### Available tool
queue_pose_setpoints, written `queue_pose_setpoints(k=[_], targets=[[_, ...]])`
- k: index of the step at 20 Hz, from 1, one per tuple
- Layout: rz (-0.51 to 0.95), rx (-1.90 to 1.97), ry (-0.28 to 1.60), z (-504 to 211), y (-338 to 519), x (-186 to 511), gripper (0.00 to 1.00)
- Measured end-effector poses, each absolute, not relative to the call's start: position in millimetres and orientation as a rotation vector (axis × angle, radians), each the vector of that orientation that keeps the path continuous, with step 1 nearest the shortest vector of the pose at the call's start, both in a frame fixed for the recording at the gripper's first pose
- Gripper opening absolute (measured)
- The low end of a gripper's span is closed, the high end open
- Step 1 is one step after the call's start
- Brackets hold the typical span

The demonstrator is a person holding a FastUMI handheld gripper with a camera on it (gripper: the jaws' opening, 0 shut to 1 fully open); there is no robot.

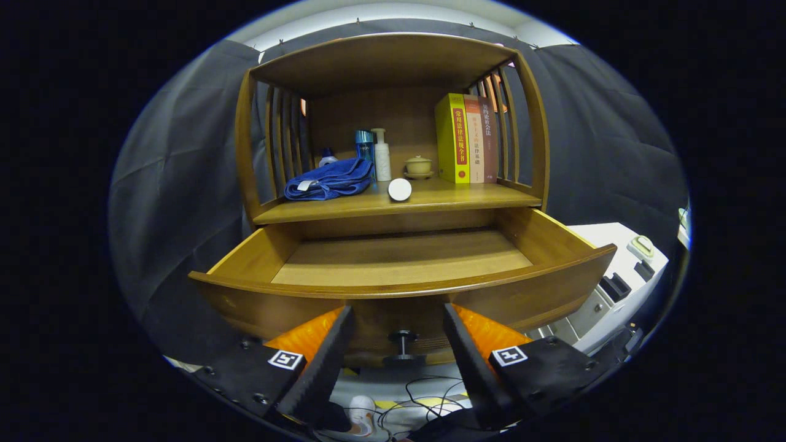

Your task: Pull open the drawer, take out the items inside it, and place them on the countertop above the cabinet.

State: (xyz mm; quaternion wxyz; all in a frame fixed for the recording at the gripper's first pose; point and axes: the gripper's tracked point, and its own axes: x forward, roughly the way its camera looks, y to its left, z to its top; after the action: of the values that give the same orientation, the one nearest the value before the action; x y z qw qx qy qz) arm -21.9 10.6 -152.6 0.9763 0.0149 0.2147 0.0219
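Gripper (399, 344): two wedge-shaped fingers (322, 362), ribbed along inner faces, tapering toward tips. Fingers stand apart, nothing between them pressed. Each finger rises from flat dark mount block. Square black-and-white fiducial marker (287, 360) sits on left block; matching marker (509, 355) on right block. Small round screws (260, 399) dot left block's top surface. Blocks look matte, edges squared.

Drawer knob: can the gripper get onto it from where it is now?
Probably yes. The knob sits between the open fingers of the gripper, on the front of the pulled-out drawer, with nothing between.
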Motion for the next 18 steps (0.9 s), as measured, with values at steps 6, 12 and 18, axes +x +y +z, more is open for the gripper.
queue_pose_setpoints(k=[6, 12, 18], targets=[[0.041, 0.011, 0.417, -147, 12, 4, 0.96], [0.033, 0.006, 0.41, -149, 14, 35, 0.96], [0.034, 0.019, 0.391, -151, 15, 72, 0.96]])
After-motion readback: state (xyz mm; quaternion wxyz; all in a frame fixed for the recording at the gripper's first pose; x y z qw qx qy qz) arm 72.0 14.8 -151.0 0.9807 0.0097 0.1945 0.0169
